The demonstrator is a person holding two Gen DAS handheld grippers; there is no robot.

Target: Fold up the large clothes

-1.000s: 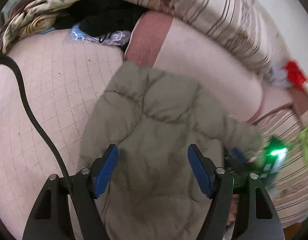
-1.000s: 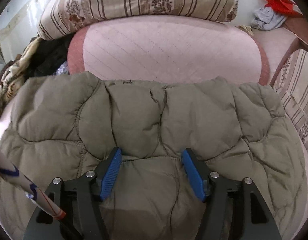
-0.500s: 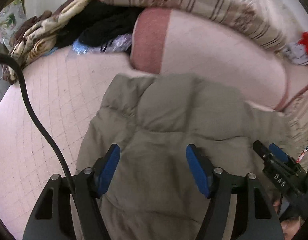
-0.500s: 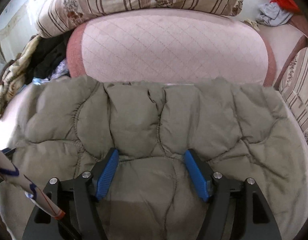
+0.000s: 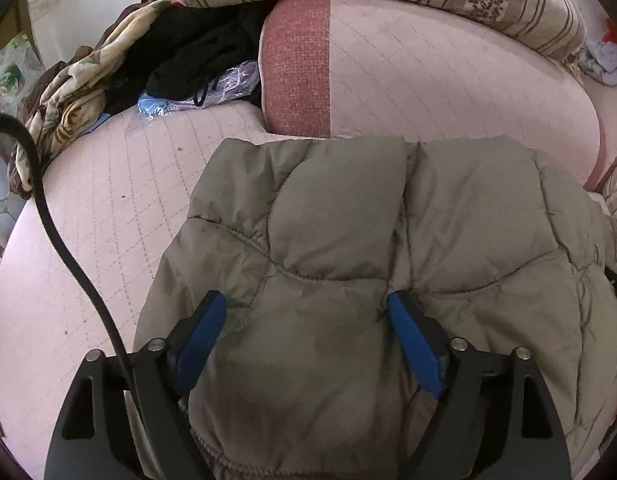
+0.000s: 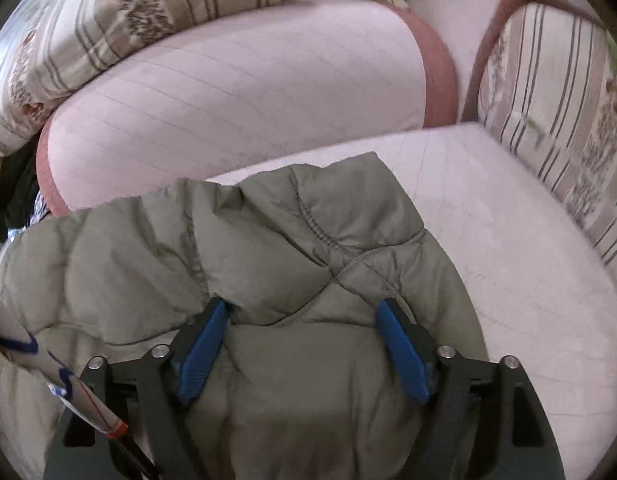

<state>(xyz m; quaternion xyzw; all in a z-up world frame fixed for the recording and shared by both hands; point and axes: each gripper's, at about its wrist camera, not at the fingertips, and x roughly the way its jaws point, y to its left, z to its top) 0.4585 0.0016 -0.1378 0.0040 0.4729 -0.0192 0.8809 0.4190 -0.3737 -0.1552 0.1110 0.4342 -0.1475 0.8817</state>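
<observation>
The olive quilted jacket [image 5: 388, 248] lies folded on the pink sofa seat [image 5: 88, 220], below the back cushion [image 5: 428, 68]. Left gripper [image 5: 308, 312] and right gripper [image 6: 302, 318]: jaws opening, spread wide, jacket fabric bulging between the blue pads, which do not pinch it

Left hand-held gripper [image 5: 306, 312] opening over olive quilted jacket [image 5: 388, 240].

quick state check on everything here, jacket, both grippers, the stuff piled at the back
olive puffer jacket: folded, lying on the pink cushion
left gripper: jaws opening, jacket between them
right gripper: jaws opening, jacket between them
black clothes: heaped, unfolded
patterned blanket: crumpled
</observation>
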